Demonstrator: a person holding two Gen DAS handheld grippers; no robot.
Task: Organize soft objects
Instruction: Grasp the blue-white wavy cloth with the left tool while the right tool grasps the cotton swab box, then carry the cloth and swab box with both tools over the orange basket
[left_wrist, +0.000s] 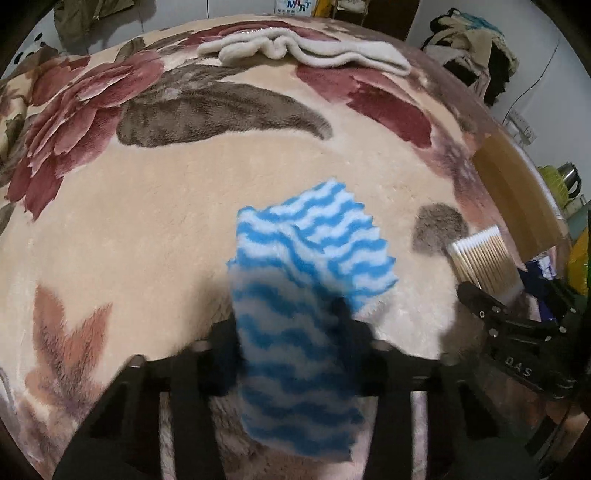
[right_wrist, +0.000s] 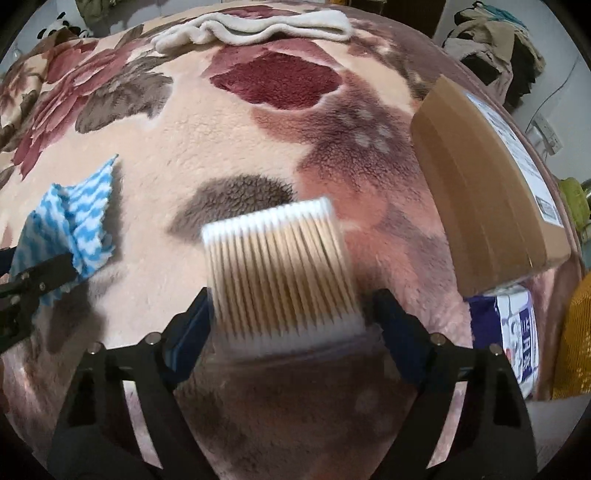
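Observation:
My left gripper is shut on a blue-and-white wavy-striped cloth and holds it above the floral fleece blanket. The cloth also shows at the left of the right wrist view, pinched in the left gripper. My right gripper is shut on a clear pack of cotton swabs, held above the blanket. The pack also shows in the left wrist view, held by the right gripper.
A cream folded towel lies at the blanket's far edge. A brown cardboard box sits at the right, with a purple-and-white packet beside it. Clothes are piled at the back right.

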